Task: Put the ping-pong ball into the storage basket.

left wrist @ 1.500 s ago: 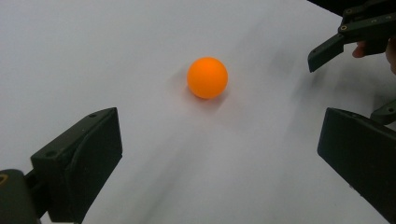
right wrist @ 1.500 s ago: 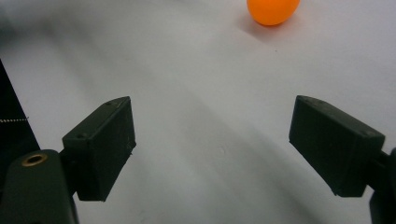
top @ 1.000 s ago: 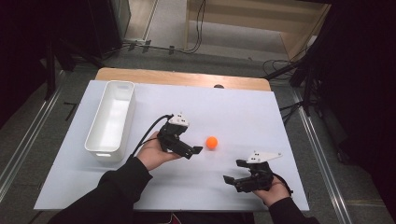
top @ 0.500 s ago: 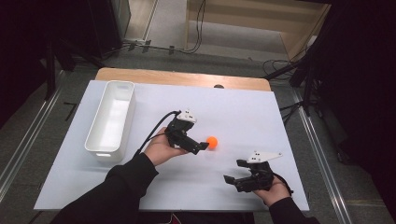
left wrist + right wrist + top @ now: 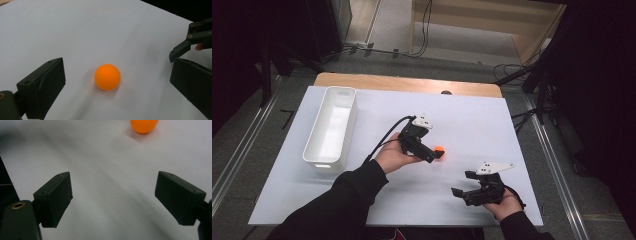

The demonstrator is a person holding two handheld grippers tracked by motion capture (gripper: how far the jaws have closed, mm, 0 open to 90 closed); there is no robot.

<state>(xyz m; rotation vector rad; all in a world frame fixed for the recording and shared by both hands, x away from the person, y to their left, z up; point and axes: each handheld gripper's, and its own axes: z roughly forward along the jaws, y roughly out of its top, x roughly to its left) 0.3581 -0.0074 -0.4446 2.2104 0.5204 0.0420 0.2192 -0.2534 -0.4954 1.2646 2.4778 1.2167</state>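
Observation:
A small orange ball (image 5: pixel 439 149) rests on the white table top (image 5: pixel 472 120) near its middle. My left gripper (image 5: pixel 436 154) is open right at the ball, its tips reaching it from the left. In the left gripper view the ball (image 5: pixel 107 77) lies between the two spread jaws, touching neither. My right gripper (image 5: pixel 460 189) is open near the front right of the table, nothing between its jaws. The ball (image 5: pixel 144 125) shows at the top edge of the right gripper view, well beyond the jaws.
A long white bin (image 5: pixel 331 127) stands on the left side of the table and looks empty. A wooden strip (image 5: pixel 407 82) runs along the table's far edge. The right gripper's jaws (image 5: pixel 186 45) show far off in the left gripper view.
My left gripper has moved right, toward the ball, until its open jaws reach around it. The ball and the right gripper have stayed in place.

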